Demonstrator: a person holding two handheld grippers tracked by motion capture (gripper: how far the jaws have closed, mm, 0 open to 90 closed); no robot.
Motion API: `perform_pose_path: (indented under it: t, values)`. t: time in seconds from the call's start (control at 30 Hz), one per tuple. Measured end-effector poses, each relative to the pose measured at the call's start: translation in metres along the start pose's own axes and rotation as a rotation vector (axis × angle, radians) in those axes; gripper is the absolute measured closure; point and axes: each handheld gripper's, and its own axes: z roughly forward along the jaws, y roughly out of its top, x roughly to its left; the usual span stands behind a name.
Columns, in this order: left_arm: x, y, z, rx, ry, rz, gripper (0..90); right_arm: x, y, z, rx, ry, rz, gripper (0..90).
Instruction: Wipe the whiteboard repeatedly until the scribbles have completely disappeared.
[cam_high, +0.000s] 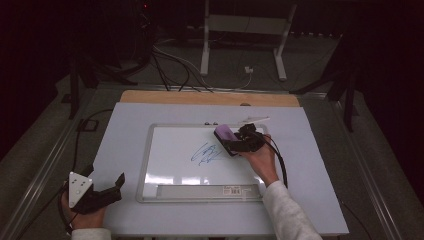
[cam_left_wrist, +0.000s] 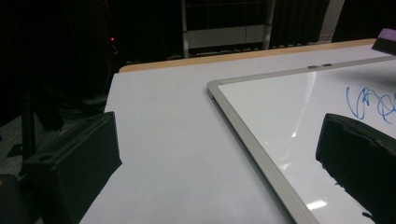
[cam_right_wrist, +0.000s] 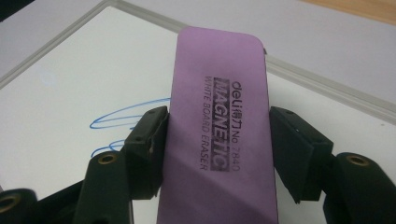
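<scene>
A white whiteboard (cam_high: 170, 170) in a grey frame lies flat on the table, with a blue scribble (cam_high: 206, 152) near its middle. My right gripper (cam_high: 232, 142) is shut on a purple magnetic whiteboard eraser (cam_high: 225, 134), just right of the scribble and over the board's upper right. In the right gripper view the eraser (cam_right_wrist: 217, 130) stands lengthwise between both black jaws, with the scribble (cam_right_wrist: 121, 114) behind it to the left. My left gripper (cam_high: 106, 176) rests open at the table's front left, off the board. Its view shows the board's corner (cam_left_wrist: 215, 86) and the scribble (cam_left_wrist: 369, 102).
A grey label strip (cam_high: 207, 190) runs along the board's near edge. A small white object (cam_high: 253, 120) lies just past the board's top right corner. The table's wooden far edge (cam_high: 210, 97) faces a dark floor with cables and a white stand (cam_high: 205, 50).
</scene>
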Motion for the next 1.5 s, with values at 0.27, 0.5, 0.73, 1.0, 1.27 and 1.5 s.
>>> perform_pose_path:
  t: [0.27, 0.5, 0.73, 1.0, 1.27, 1.5]
  values:
    - [0.0, 0.0, 0.0, 0.0, 0.0, 0.0, 0.5, 0.007, -0.004, 0.008, 0.021, 0.004, -0.011, 40.3]
    - [0.0, 0.0, 0.0, 0.0, 0.0, 0.001, 0.5, 0.012, -0.007, 0.016, 0.038, -0.004, -0.032, 40.3]
    - [0.0, 0.0, 0.0, -0.001, 0.0, 0.001, 0.5, 0.016, -0.01, 0.021, 0.055, -0.02, -0.047, 40.3]
    - [0.0, 0.0, 0.0, 0.0, 0.0, 0.002, 0.5, 0.02, -0.014, 0.028, 0.079, -0.035, -0.075, 40.2]
    - [0.0, 0.0, 0.0, -0.001, 0.0, 0.002, 0.5, 0.024, -0.018, 0.034, 0.096, -0.062, -0.109, 40.2]
    - [0.0, 0.0, 0.0, 0.0, 0.0, 0.002, 0.5, 0.024, -0.017, 0.034, 0.109, -0.055, -0.101, 37.0]
